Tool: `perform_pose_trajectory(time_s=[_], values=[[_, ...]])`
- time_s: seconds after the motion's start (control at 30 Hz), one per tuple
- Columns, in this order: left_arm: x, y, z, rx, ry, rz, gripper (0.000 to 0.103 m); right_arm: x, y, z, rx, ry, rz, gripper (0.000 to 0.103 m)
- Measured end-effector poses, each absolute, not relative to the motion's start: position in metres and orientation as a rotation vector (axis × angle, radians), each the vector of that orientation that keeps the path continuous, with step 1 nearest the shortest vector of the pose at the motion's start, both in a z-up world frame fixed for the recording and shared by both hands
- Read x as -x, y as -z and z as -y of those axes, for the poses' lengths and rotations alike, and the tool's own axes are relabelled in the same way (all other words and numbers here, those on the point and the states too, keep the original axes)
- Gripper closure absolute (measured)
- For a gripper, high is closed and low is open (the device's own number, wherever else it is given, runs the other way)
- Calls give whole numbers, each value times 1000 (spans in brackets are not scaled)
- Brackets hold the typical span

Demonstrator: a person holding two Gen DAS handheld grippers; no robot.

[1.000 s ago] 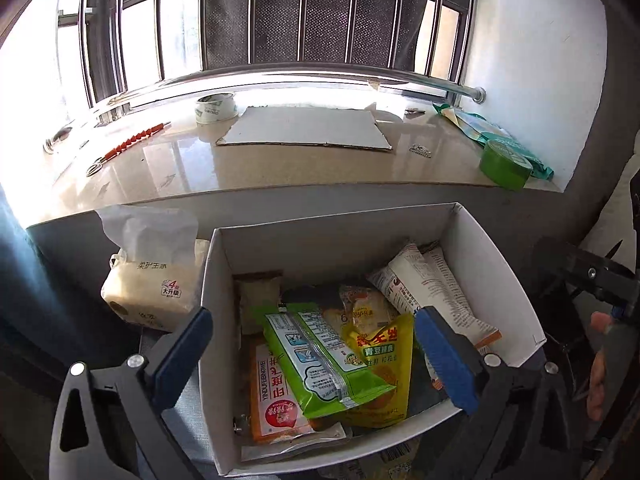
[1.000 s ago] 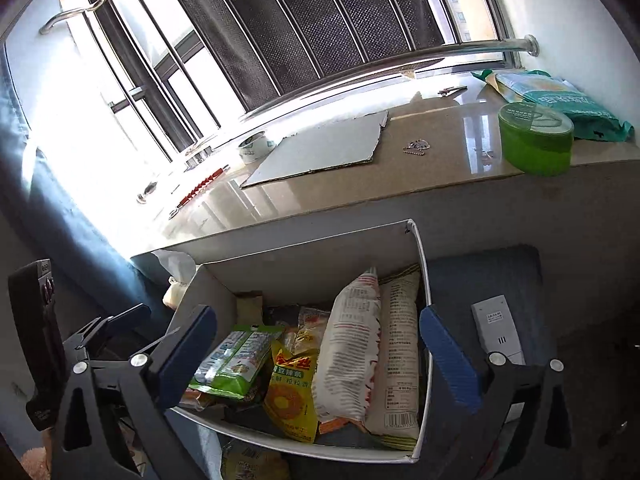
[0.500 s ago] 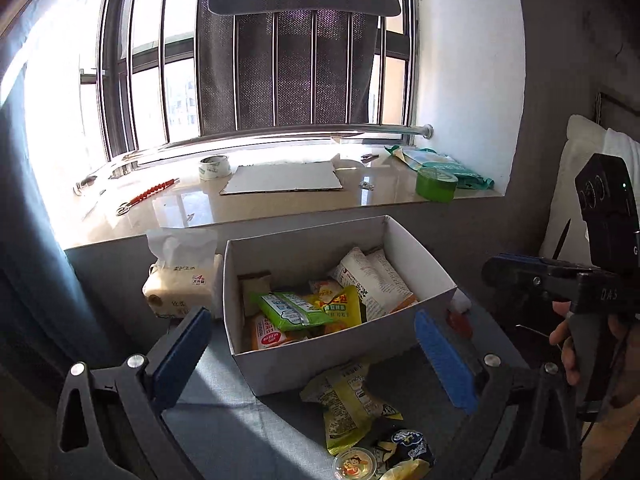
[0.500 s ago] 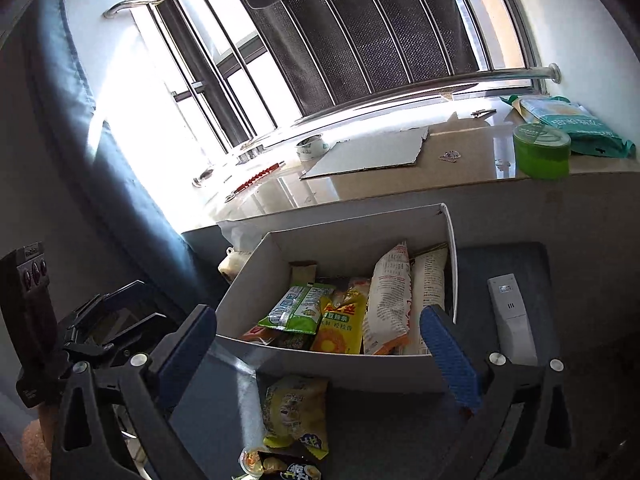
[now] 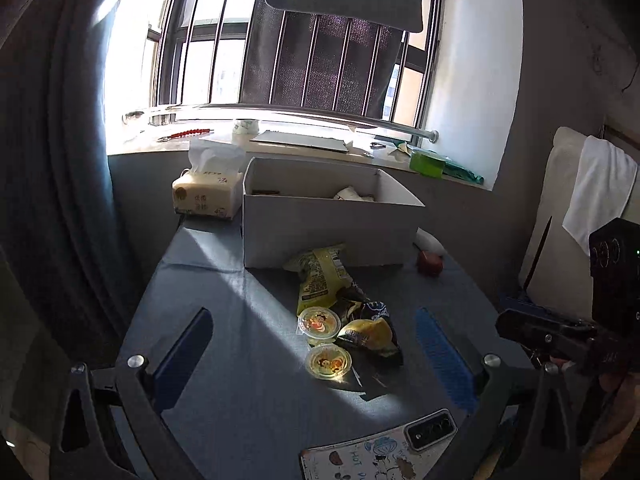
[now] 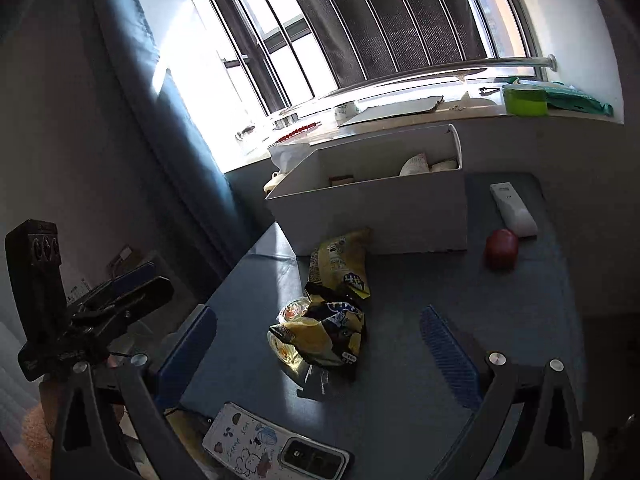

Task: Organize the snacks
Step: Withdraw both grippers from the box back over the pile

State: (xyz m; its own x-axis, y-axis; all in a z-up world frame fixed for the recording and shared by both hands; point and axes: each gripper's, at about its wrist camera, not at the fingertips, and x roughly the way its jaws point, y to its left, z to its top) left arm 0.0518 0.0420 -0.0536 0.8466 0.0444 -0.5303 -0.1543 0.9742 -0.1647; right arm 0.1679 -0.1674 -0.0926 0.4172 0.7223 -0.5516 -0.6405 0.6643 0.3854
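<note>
The left hand-held gripper (image 5: pixel 312 344) is wide open and holds nothing. The right hand-held gripper (image 6: pixel 318 340) is wide open too, and it is empty. Both hang above the counter (image 5: pixel 224 360), which has a gray-blue cloth on it.

A white box (image 5: pixel 332 222) sits at the back of the counter. A few snack packs peek over its rim. In front of it, touching its wall, lies a yellow snack bag (image 5: pixel 320 276). Just beside that is a dark and yellow snack bag (image 5: pixel 368 330). Two little round jelly cups (image 5: pixel 319 321) sit right next to the bags, in a patch of sun.

A red thing (image 6: pixel 501 249) lies near the box corner, with a white remote (image 6: pixel 513 208) behind it. A tissue pack (image 5: pixel 208 194) stands left of the box. A phone (image 6: pixel 276 446) lies at the near edge.
</note>
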Motion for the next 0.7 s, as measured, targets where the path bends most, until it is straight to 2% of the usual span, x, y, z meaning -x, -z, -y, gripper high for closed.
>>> perform_pose_trajectory(time_s=[0.23, 0.7], values=[[-35, 75, -50, 270, -116, -596, 0, -157, 138, 180, -156, -802, -877, 0], [-23, 74, -61, 306, -117, -574, 0, -181, 148, 130, -125, -804, -933, 0]])
